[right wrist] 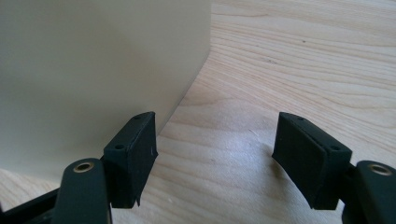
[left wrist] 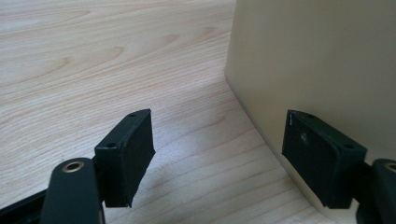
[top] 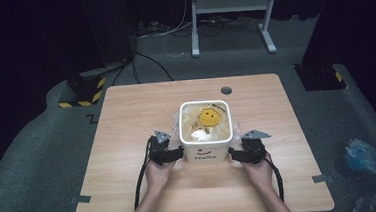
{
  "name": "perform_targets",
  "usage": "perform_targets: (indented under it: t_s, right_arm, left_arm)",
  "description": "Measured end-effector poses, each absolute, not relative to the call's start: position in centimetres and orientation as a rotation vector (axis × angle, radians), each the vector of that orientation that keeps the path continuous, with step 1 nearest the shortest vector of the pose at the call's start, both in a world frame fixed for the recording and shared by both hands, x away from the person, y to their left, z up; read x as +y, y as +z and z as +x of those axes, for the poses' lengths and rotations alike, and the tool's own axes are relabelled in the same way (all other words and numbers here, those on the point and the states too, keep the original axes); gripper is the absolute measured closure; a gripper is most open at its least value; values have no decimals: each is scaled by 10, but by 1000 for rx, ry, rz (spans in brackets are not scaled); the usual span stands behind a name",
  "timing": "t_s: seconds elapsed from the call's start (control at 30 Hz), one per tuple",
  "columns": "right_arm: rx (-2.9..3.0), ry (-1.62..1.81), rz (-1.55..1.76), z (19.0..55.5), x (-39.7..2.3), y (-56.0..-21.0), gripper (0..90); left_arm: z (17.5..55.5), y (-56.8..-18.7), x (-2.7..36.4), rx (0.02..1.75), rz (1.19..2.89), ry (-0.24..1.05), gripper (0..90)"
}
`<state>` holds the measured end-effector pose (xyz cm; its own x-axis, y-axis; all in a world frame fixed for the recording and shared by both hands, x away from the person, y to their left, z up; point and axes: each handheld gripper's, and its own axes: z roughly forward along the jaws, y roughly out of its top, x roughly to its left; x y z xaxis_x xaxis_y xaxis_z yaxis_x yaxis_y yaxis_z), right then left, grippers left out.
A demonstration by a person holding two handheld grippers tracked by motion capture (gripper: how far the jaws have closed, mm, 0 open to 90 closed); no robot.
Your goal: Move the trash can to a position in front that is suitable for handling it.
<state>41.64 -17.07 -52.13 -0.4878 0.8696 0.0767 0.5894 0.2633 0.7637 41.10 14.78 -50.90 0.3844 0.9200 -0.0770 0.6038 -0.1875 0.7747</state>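
Note:
A white square bin [top: 207, 152] marked "Hello" stands mid-table, lined with a clear plastic bag; a yellow smiley item [top: 210, 116] and a white crumpled piece [top: 198, 134] lie inside. My left gripper [top: 175, 154] rests at the bin's left front corner, open, its right jaw against the cream wall [left wrist: 317, 60]. At the right front corner sits my right gripper [top: 235, 155], also open, with its left jaw beside the bin wall [right wrist: 93, 70]. Nothing lies between either pair of jaws [left wrist: 218, 156] [right wrist: 215, 156].
The wooden table [top: 127, 120] has a round cable hole [top: 226, 90] at its back. On the floor at the right lies a blue plastic bag [top: 362, 155]. A white desk frame [top: 229, 13] stands behind the table, with cables on the carpet.

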Motion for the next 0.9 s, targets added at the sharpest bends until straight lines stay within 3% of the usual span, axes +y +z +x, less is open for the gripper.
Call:
perform_targets:
  t_s: [0.53,0.9]
  right_arm:
    - [2166,1083,1337,410,-181,-522,289]
    - [2133,1035,1364,412,-195,-522,250]
  left_arm:
    - [408,-510,141,1306,1883,517,252]
    - [402,-510,162,1328,1856,519,205]
